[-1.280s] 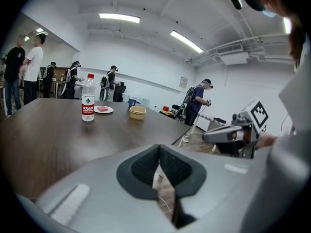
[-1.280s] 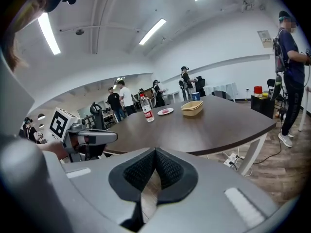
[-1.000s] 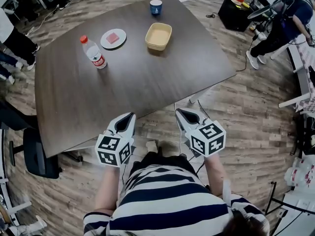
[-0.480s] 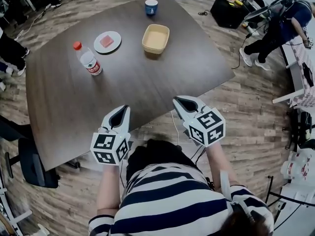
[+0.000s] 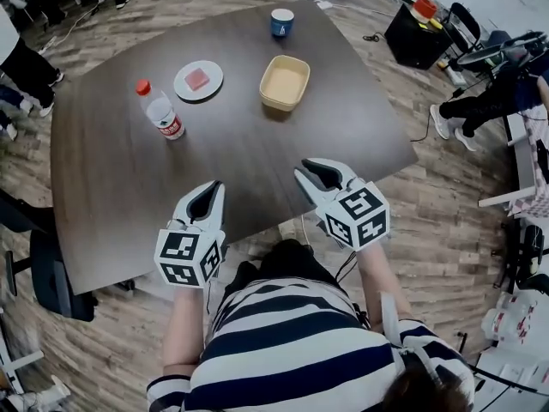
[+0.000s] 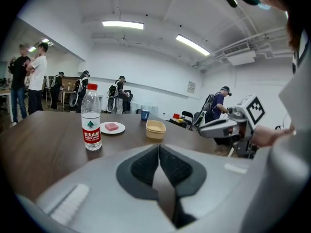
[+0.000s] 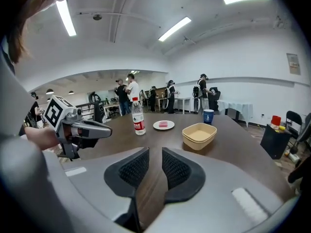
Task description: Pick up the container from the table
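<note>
**Grippers wait at table's edge, container far across the top**

At the near edge of the dark wooden table (image 5: 257, 157), the left gripper (image 5: 212, 189) hangs with its jaws pressed together and nothing in them. Beside it, the right gripper (image 5: 305, 170) has just been opening its jaws, which stand apart over bare tabletop with nothing between them. Farther in, toward the left, a red-capped water bottle (image 5: 159, 112) stands upright. Past it, right of centre, sits the beige rectangular container (image 5: 285, 82), open-topped and well apart from both tools. A white plate (image 5: 198, 80) bearing a pink block lies to the container's left, and a blue cup (image 5: 281, 22) stands behind it near the far edge.

The container looks light and thin-walled. A pinch on a single wall could tip it or let it slip. Jaw tips arriving low could shove it toward the blue cup. The right jaws' gap looks too narrow to span it, so a misjudged approach may land on the rim rather than astride a wall.
</note>
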Demonstrator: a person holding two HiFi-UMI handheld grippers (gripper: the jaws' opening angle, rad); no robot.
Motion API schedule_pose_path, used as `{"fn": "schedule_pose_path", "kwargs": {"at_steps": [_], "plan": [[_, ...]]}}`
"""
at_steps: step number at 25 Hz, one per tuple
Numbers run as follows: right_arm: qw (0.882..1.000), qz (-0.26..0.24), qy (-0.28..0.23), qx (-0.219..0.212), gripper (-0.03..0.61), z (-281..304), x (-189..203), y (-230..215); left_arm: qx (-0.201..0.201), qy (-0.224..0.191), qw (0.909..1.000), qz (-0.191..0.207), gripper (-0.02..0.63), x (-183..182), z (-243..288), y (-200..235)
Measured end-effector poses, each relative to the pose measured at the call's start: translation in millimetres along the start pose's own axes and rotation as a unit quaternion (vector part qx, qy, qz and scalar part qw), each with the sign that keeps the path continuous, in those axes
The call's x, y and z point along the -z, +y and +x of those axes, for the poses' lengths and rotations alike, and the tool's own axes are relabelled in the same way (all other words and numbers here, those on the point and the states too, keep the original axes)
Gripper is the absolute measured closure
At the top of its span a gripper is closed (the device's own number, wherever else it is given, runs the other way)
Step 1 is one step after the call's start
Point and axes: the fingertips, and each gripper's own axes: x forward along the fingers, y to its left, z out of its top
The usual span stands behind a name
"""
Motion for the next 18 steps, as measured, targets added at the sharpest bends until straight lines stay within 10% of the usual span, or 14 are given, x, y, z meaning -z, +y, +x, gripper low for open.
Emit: {"fn": "schedule_pose_path", "kwargs": {"at_steps": [18], "plan": [[0.994, -0.090, 0.020, -0.056, 0.471, 93, -44, -119, -0.030, 0.031, 0.9987, -0.027, 0.614, -26, 132, 18]]}}
